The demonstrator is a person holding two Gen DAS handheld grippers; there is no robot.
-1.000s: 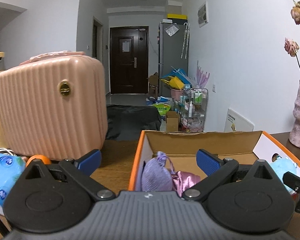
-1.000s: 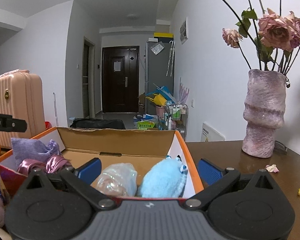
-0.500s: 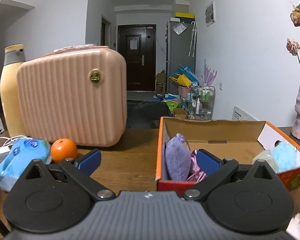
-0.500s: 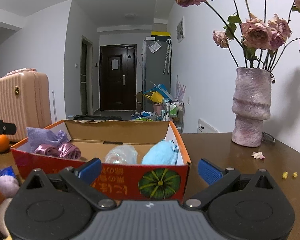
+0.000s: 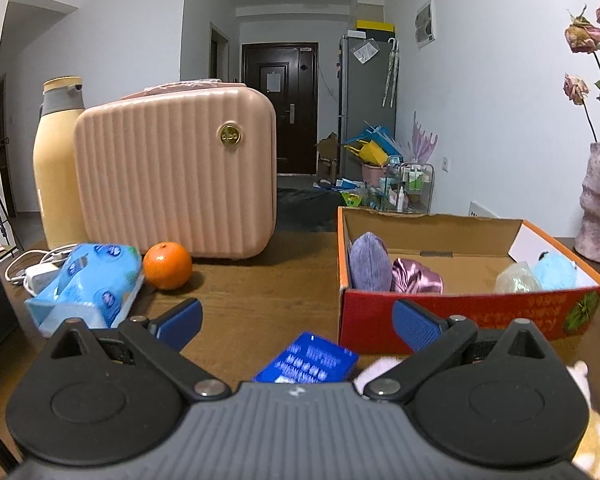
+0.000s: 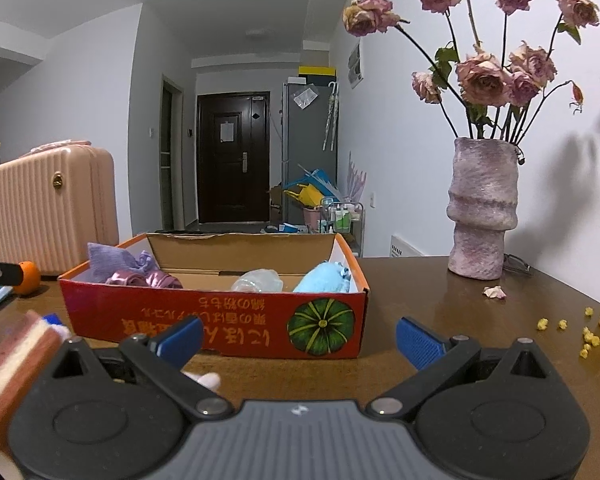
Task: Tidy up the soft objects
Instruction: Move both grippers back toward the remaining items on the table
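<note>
An open red-and-orange cardboard box (image 5: 460,316) (image 6: 220,320) stands on the brown table. Inside lie a purple cloth pouch (image 5: 368,260) (image 6: 108,258), a shiny pink satin piece (image 5: 416,276) (image 6: 144,280), a clear plastic bundle (image 5: 516,278) (image 6: 258,280) and a light blue plush (image 5: 556,270) (image 6: 324,278). My left gripper (image 5: 296,320) is open and empty, low over the table in front of the box's left corner. My right gripper (image 6: 298,336) is open and empty, before the box's front wall. A blue packet (image 5: 312,362) and a white fluffy thing (image 5: 380,368) lie close below the left gripper.
A pink ribbed case (image 5: 176,168), a yellow flask (image 5: 56,160), an orange (image 5: 168,266), a blue tissue pack (image 5: 88,284) and white cables (image 5: 36,264) sit at the left. A vase of dried roses (image 6: 482,208), yellow crumbs (image 6: 580,332) and a layered brown block (image 6: 16,360) are nearby.
Both grippers have pulled back and away from the box, which now shows its front wall. The orange, tissue pack and blue packet have come into the left view. Both stayed open.
</note>
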